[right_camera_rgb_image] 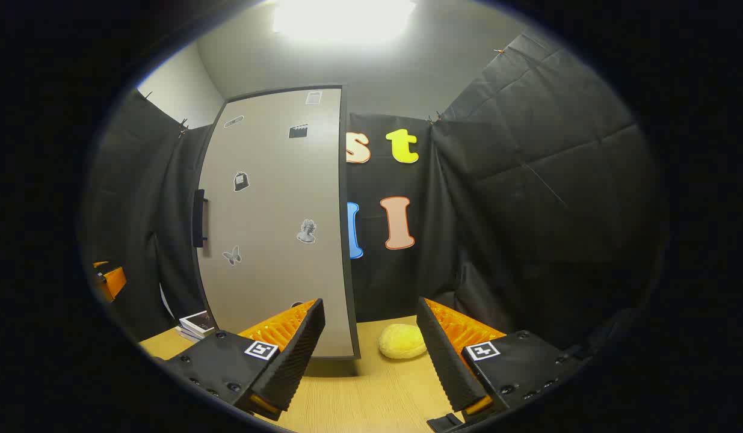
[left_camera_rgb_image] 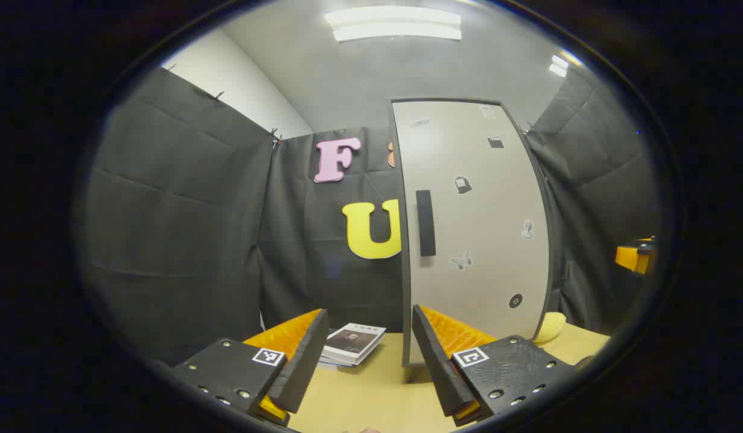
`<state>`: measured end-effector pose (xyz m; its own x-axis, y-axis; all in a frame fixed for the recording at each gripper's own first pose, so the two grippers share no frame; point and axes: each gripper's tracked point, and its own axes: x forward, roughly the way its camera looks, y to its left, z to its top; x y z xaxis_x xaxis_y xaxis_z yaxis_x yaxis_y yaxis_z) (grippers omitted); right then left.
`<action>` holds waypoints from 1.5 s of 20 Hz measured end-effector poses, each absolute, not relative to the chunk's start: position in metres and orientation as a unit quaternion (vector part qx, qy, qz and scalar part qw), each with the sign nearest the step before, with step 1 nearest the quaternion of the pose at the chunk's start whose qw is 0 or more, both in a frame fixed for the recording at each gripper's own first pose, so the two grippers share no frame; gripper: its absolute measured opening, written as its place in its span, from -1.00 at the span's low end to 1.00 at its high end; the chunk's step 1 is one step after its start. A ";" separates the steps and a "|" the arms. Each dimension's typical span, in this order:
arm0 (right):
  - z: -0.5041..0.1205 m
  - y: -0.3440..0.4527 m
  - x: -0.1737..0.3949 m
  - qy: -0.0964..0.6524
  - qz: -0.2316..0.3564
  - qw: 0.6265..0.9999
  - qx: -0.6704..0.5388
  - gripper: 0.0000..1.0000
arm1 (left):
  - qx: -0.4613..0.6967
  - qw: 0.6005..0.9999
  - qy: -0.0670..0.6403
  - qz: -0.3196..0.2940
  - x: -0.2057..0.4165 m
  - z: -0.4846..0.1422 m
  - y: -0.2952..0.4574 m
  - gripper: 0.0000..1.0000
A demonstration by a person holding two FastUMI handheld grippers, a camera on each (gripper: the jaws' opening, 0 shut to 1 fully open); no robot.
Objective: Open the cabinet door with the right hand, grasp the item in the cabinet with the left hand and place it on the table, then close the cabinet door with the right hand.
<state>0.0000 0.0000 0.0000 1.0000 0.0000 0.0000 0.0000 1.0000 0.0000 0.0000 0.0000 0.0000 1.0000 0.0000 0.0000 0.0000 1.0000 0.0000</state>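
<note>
1. While both tools hang above a pale wooden table [left_camera_rgb_image: 377,391], closed cabinet [left_camera_rgb_image: 473,228] upright at its middle: tall, flat, matte grey door with thin dark edging, dotted with small stickers.
2. Dark, slim, vertical bar handle [left_camera_rgb_image: 425,222] near the door's left edge in the left gripper view; seen side-on at the left edge [right_camera_rgb_image: 198,219] in the right gripper view.
3. Left gripper [left_camera_rgb_image: 371,355] spread wide, holding nothing; wedge-shaped fingers with ribbed inner faces, framing bare tabletop just before the cabinet's left corner.
4. Right gripper [right_camera_rgb_image: 371,349] likewise spread wide and unloaded, pointed at the cabinet's right edge.
5. Small stack of thin books [left_camera_rgb_image: 353,344] lying flat on the table left of the cabinet, apart from it; glossy covers, squared corners.
6. Soft, rounded yellow lump [right_camera_rgb_image: 401,341], sponge-like in texture, on the table just right of the cabinet base, between the right gripper's fingers in its view.
7. Item inside the cabinet hidden behind the shut door; cannot tell what it is.
8. Black, creased cloth wall [right_camera_rgb_image: 527,180] close behind and at both sides; open tabletop in front of the door.
</note>
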 end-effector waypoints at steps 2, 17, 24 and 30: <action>0.000 0.000 -0.001 0.000 0.001 1.000 -0.002 0.93 | 0.000 1.000 0.003 0.001 0.000 -0.002 0.000 0.72; 0.001 -0.005 0.004 -0.005 0.009 1.000 -0.012 0.94 | 0.003 1.000 0.004 0.001 -0.002 -0.001 -0.010 0.67; 0.003 -0.002 0.022 -0.002 0.049 0.999 -0.011 0.94 | 0.014 1.000 0.004 0.024 -0.012 0.002 -0.023 0.67; 0.030 0.032 0.045 -0.014 0.102 0.995 0.002 0.94 | 0.022 0.999 0.009 0.048 -0.025 -0.002 -0.023 0.67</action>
<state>0.0447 0.0324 0.0297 0.9786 0.2037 0.0278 -0.2039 0.9790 0.0021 -0.0252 -0.0231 -0.0022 0.9952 0.0961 -0.0167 -0.0953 0.9944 0.0447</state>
